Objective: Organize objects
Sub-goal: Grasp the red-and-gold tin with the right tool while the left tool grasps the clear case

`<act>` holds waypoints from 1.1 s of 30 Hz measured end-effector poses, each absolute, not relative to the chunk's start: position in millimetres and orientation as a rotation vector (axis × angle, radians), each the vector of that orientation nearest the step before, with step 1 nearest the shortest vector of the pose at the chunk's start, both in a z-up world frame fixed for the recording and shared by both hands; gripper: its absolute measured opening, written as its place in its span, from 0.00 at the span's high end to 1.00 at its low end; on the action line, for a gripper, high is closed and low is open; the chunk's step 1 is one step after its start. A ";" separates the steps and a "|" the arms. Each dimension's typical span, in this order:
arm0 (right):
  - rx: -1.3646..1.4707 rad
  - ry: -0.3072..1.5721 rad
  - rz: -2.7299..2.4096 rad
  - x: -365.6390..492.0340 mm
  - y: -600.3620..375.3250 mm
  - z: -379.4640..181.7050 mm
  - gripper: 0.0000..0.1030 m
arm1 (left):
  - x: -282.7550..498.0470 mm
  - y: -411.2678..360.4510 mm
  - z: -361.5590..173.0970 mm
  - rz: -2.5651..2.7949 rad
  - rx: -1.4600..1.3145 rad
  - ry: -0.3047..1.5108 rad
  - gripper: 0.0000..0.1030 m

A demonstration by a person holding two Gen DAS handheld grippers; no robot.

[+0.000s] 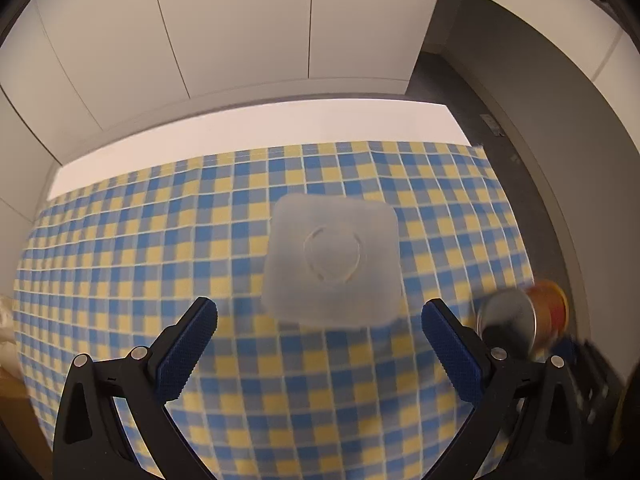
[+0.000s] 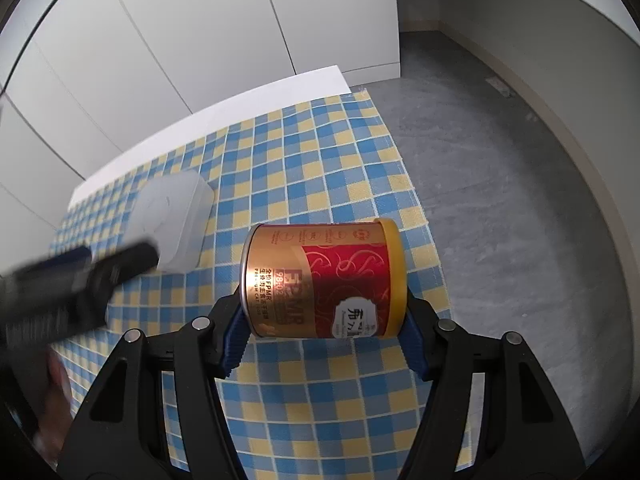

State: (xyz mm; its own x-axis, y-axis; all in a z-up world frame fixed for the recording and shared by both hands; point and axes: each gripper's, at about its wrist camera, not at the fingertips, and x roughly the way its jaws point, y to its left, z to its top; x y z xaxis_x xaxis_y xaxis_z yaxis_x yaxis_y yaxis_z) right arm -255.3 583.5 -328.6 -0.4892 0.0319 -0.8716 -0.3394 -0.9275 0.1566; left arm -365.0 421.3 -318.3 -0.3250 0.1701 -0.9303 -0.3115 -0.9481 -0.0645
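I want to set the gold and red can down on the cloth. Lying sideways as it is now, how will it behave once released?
The can is round and held on its side, end to end, in the right tongs, so it would probably roll on the checked cloth. Its glossy metal wall looks slippery. It seems stiff, unlikely to dent.

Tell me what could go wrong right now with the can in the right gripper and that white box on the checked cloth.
1. The right gripper clamps the can sideways by its flat ends, so the can could pivot or slip out.
2. The open left gripper is blurred close beside the can, so the two could collide.
3. The translucent box sits on loose checked cloth, which may drag or bunch if the box is nudged.
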 end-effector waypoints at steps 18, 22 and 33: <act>-1.480 0.376 2.476 -265.7 573.9 -339.0 0.37 | -407.1 456.4 -351.3 2.383 -1.585 0.281 0.21; -1.476 0.406 2.464 -264.0 575.6 -338.5 0.37 | -409.1 446.7 -352.3 2.397 -1.578 0.253 0.22; -1.488 0.266 2.416 -271.9 548.5 -337.9 0.37 | -367.3 352.0 -346.5 2.452 -1.648 0.139 0.22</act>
State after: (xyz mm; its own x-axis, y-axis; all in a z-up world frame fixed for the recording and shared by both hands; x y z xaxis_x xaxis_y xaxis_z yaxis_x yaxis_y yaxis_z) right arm -271.9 548.5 -337.9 -0.4240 0.1483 -0.8934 -0.3389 -0.9408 0.0047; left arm -367.3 352.0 -346.5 -0.3673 0.1001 -0.9247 -0.2039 -0.9787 -0.0250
